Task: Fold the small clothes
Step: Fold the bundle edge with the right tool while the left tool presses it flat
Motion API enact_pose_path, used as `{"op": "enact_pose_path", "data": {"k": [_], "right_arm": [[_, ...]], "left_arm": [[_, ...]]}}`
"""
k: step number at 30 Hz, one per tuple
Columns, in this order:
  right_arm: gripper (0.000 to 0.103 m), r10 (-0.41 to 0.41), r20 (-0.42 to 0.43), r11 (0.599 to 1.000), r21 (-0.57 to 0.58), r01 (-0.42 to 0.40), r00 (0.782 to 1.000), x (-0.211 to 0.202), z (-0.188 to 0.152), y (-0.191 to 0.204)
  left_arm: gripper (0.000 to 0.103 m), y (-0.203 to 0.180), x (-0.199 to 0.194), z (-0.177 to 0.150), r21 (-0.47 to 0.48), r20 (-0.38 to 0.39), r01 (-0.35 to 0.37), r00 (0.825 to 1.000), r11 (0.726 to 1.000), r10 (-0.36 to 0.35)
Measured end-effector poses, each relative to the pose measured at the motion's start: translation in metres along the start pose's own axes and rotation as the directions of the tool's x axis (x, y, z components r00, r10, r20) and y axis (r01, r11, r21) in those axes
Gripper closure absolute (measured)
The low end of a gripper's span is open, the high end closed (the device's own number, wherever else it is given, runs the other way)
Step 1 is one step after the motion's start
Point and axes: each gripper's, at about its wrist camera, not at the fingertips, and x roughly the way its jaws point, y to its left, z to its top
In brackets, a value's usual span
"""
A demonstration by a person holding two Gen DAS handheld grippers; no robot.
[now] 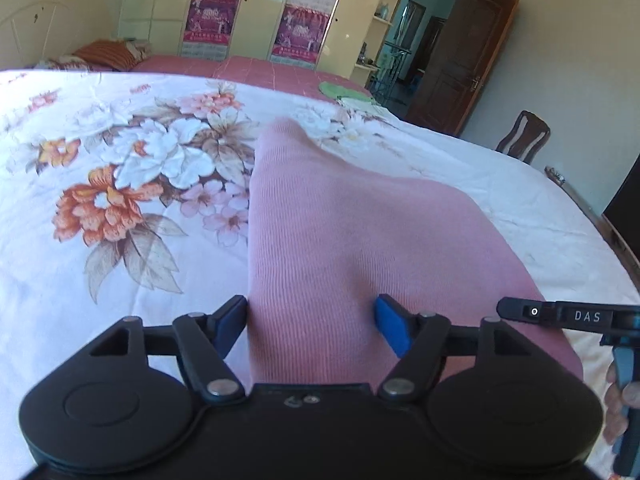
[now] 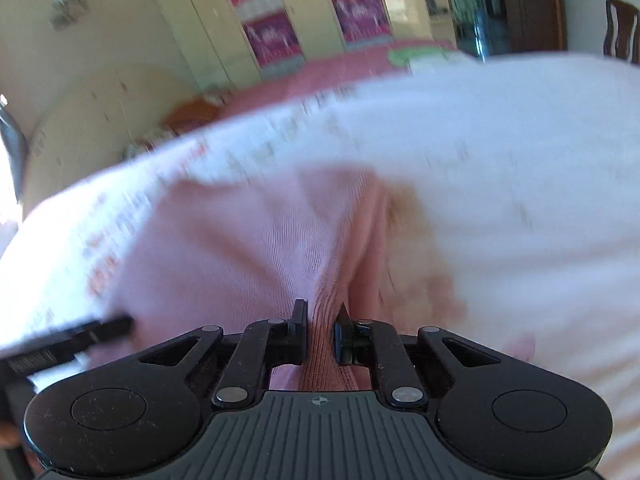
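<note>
Bedroom scene: a white floral bedsheet [image 1: 120,184] covers a wide bed, with cream wardrobe doors [image 1: 260,4] and an open brown door [image 1: 460,68] behind. On the sheet lies a pink ribbed knit garment [image 1: 340,240], a small piece of clothing spread roughly flat and running away from both cameras, its near edge by the grippers.

At that near edge sits the left gripper [image 1: 312,328], tilted down toward the bed. Its blue pads [image 1: 390,328] are spread wide, one on each side of a strip of the knit, and they do not press it; the fabric simply lies between them.

Beside it, the right gripper [image 2: 322,334] also angles downward. Its jaws are drawn nearly together and pinch a raised fold of the pink fabric. This view is blurred, so finer detail is lost.

Likely, both tools are placed at the same edge so it can be carried over in a fold.
</note>
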Motion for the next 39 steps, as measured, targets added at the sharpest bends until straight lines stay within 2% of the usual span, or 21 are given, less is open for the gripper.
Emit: {"op": "enact_pose_path", "data": {"k": [2, 6, 10, 15, 16, 17, 18, 19, 20, 21, 22, 24, 26, 28, 31, 34, 35, 36, 38, 39], "right_arm": [[0.091, 0.010, 0.011, 1.000, 0.024, -0.010, 1.000, -0.008, 0.003, 0.001], [0.091, 0.027, 0.030, 0.999, 0.030, -0.027, 0.999, -0.033, 0.008, -0.001], [0.091, 0.029, -0.001, 0.999, 0.029, -0.029, 1.000, -0.045, -0.007, 0.001], [0.089, 0.004, -0.027, 1.000, 0.023, -0.003, 1.000, -0.045, -0.026, -0.002], [0.084, 0.007, -0.035, 0.999, 0.035, -0.005, 0.999, -0.048, -0.026, -0.004], [0.067, -0.001, -0.039, 0.999, 0.044, 0.003, 0.999, -0.052, -0.028, -0.004], [0.043, -0.013, -0.035, 0.999, 0.045, 0.014, 0.999, -0.056, -0.030, -0.004], [0.040, -0.015, -0.032, 0.999, 0.038, 0.016, 0.999, -0.058, -0.034, -0.004], [0.042, -0.007, -0.048, 1.000, 0.023, 0.008, 0.999, -0.057, -0.039, -0.004], [0.059, -0.014, -0.069, 1.000, 0.018, 0.016, 0.998, -0.054, -0.043, -0.004], [0.070, 0.004, -0.094, 0.999, 0.039, 0.000, 0.996, -0.050, -0.047, -0.008], [0.077, 0.023, -0.086, 0.996, 0.086, -0.015, 0.996, -0.051, -0.048, -0.013], [0.086, 0.015, -0.074, 0.997, 0.077, -0.009, 0.997, -0.056, -0.047, -0.012], [0.089, -0.017, -0.039, 0.999, 0.049, 0.018, 0.999, -0.064, -0.045, -0.008], [0.089, -0.033, -0.084, 0.996, 0.084, 0.040, 0.996, -0.054, -0.049, -0.017], [0.088, -0.040, -0.059, 0.998, 0.036, 0.042, 0.997, -0.062, -0.041, -0.008], [0.078, -0.038, -0.041, 0.998, 0.040, 0.040, 0.998, -0.067, -0.038, -0.007], [0.060, -0.041, -0.017, 0.998, 0.044, 0.042, 0.999, -0.072, -0.033, -0.006], [0.039, -0.048, 0.045, 0.998, 0.028, 0.047, 0.998, -0.080, -0.021, -0.003], [0.038, -0.046, 0.060, 0.999, 0.023, 0.044, 0.997, -0.080, -0.013, -0.001]], "left_arm": [[0.032, 0.005, -0.002, 0.002, -0.031, -0.015, 0.013, 1.000, 0.999, -0.013], [0.035, 0.006, -0.013, 0.007, -0.019, -0.007, 0.013, 1.000, 1.000, -0.013], [0.035, 0.004, -0.016, 0.014, -0.017, 0.013, 0.002, 1.000, 1.000, -0.002], [0.033, 0.005, -0.004, 0.009, -0.031, -0.025, -0.009, 1.000, 0.999, 0.008], [0.033, 0.004, -0.004, 0.009, -0.034, -0.023, -0.013, 1.000, 0.999, 0.012], [0.033, 0.003, -0.004, 0.009, -0.034, -0.025, -0.014, 1.000, 0.999, 0.013], [0.033, 0.003, -0.004, 0.010, -0.032, -0.027, -0.014, 1.000, 0.999, 0.013], [0.033, 0.002, -0.003, 0.010, -0.028, -0.028, -0.014, 1.000, 1.000, 0.013], [0.033, 0.000, -0.003, 0.010, -0.020, -0.029, -0.013, 1.000, 1.000, 0.012], [0.033, -0.001, -0.002, 0.010, -0.015, -0.030, -0.013, 0.999, 1.000, 0.013], [0.033, -0.001, -0.002, 0.011, -0.013, -0.032, -0.013, 0.999, 1.000, 0.013], [0.033, -0.002, -0.002, 0.011, -0.011, -0.034, -0.015, 0.999, 1.000, 0.015], [0.033, -0.004, -0.003, 0.011, -0.003, -0.036, -0.019, 0.999, 1.000, 0.019], [0.033, -0.006, -0.003, 0.012, 0.004, -0.040, -0.021, 0.999, 1.000, 0.021], [0.033, -0.009, -0.001, 0.012, 0.024, -0.040, -0.028, 0.999, 0.999, 0.029], [0.033, -0.008, -0.002, 0.014, 0.017, -0.048, -0.026, 0.998, 1.000, 0.027], [0.034, -0.008, -0.003, 0.016, 0.016, -0.049, -0.023, 0.999, 1.000, 0.024], [0.034, -0.008, -0.004, 0.018, 0.018, -0.045, -0.023, 0.999, 1.000, 0.023], [0.034, -0.010, -0.008, 0.025, 0.033, -0.027, -0.021, 0.999, 0.999, 0.022], [0.034, -0.012, -0.010, 0.028, 0.038, -0.016, -0.019, 1.000, 0.999, 0.019]]}}
